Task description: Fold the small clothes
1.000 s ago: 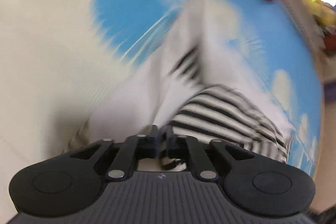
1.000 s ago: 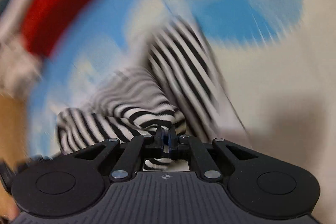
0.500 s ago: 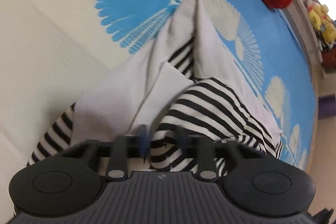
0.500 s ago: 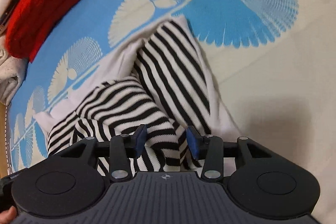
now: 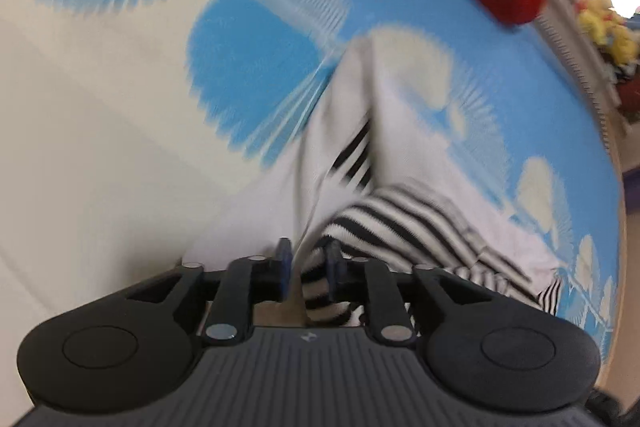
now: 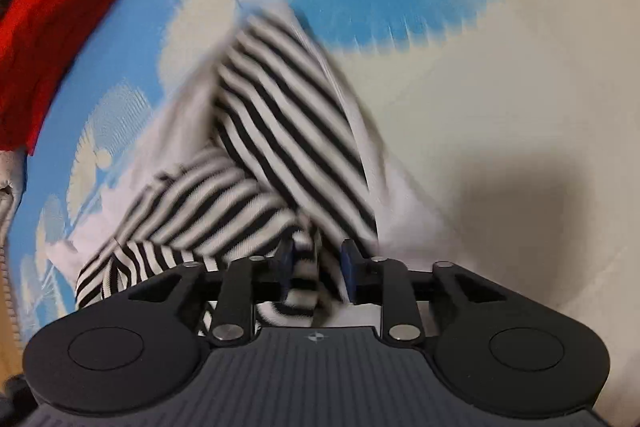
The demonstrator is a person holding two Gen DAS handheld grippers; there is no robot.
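Left hand-held gripper (image 5: pixel 307 269) and right hand-held gripper (image 6: pixel 318 267), jaws apart astride striped garment (image 6: pixel 280 131), contact blurred; gaps narrower than 0.5 s ago.

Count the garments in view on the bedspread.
2: the striped garment lies crumpled between both hand-held grippers, left and right; the red garment lies at the bedspread's far edge. Others may be hidden.
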